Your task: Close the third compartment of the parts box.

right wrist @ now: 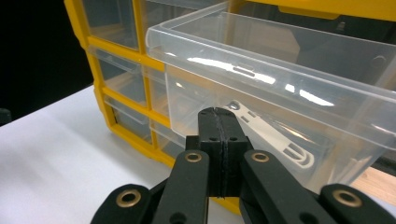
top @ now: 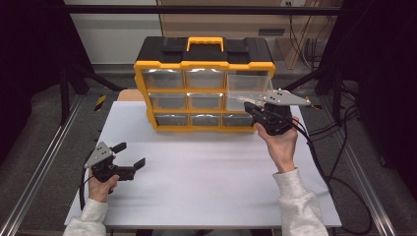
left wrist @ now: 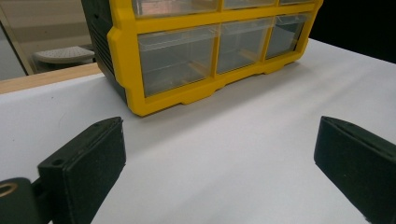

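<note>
A yellow and black organizer point(top: 204, 64) with several clear drawers stands at the back of the white table point(top: 206, 187). Its large right drawer point(right wrist: 289, 93) is pulled partway out, and a flat white plastic piece point(right wrist: 273, 135) lies inside it. My right gripper point(right wrist: 219, 116) is shut, pads pressed flat together with nothing between them, its tip right at the drawer's clear front wall. In the high view the right gripper point(top: 252, 107) sits at the organizer's lower right. My left gripper point(top: 131, 154) rests low over the table's left side, open and empty, pointing toward the organizer point(left wrist: 187, 56).
The organizer's black lid carries a yellow handle point(top: 205, 43). Metal rails run along both sides of the table, and black cables point(top: 339, 162) trail off to the right. A wooden edge point(left wrist: 42, 79) shows behind the table's back left.
</note>
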The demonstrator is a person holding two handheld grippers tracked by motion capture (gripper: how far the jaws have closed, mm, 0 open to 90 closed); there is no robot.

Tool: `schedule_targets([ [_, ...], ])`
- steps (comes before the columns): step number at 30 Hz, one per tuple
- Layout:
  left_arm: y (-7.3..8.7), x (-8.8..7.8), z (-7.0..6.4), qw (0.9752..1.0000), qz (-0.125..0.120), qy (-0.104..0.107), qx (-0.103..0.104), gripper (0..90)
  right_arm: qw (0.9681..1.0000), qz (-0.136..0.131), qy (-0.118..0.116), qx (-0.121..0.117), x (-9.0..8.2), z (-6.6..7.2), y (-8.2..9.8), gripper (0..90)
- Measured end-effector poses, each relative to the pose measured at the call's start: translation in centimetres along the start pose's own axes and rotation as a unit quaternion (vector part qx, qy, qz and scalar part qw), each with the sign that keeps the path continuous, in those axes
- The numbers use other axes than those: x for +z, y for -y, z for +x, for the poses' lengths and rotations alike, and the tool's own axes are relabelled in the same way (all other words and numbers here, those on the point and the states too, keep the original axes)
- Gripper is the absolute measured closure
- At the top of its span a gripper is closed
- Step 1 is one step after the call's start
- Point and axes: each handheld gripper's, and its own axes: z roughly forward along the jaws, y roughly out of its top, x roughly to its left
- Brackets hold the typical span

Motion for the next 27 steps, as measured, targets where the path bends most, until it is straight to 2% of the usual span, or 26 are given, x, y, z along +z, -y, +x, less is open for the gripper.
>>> schedule_targets([
  [27,0.0,0.0,0.0,1.0,-0.002,0.001,0.001,1.6,0.9996,0.009,0.025,0.002,1.2,-0.9,-0.8,90.0],
])
